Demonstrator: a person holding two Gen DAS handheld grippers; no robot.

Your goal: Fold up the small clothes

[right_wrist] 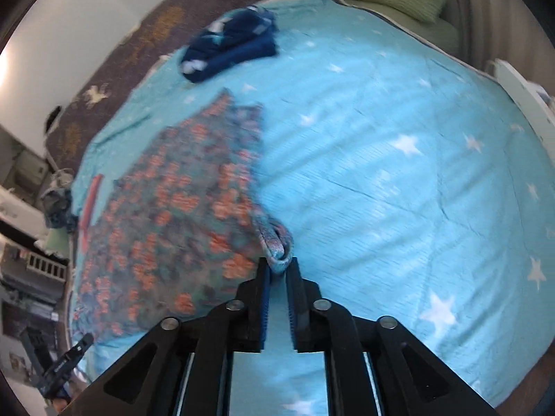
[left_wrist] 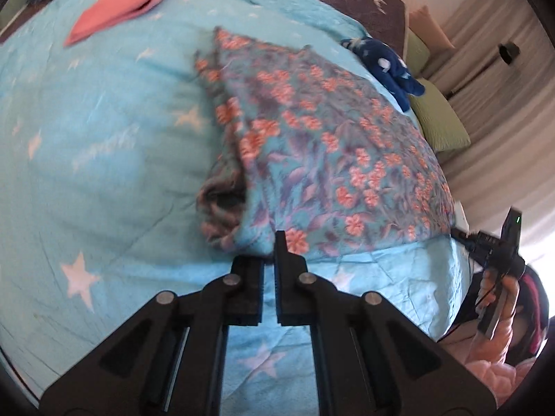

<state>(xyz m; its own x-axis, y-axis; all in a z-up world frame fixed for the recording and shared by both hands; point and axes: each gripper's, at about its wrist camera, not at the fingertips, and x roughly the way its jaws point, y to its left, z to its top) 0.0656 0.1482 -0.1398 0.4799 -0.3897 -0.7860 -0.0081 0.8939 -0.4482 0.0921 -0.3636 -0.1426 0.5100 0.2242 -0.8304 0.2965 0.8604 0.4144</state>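
The floral garment (left_wrist: 312, 145) lay spread on the bed (left_wrist: 104, 159), over a turquoise quilt with white stars, and looked to be somewhere in the middle of its folding: one side had been doubled over so that a thick, layered edge ran along it, yet the piece was still broad and flat rather than a compact bundle. The left claw (left_wrist: 270, 260) was pressed nearly together at the near hem of the garment, its tips right at the cloth, apparently nipping that edge, though the blur made the hold hard to confirm. The right claw (right_wrist: 277, 270) stood with a narrow gap between its pads and pinched a bunched corner of the same garment (right_wrist: 173, 208), the cloth gathered up between them. Further off, a pink garment (left_wrist: 118, 3) lay flat and neatly doubled near the far edge of the quilt, so that one appeared finished. A dark blue garment (right_wrist: 232, 45) rested in a looser heap toward the head of the bed; whether it was folded or still waiting could not be told. By that reading, one piece was done, the floral one was partway, and at least another fold or two remained on it.
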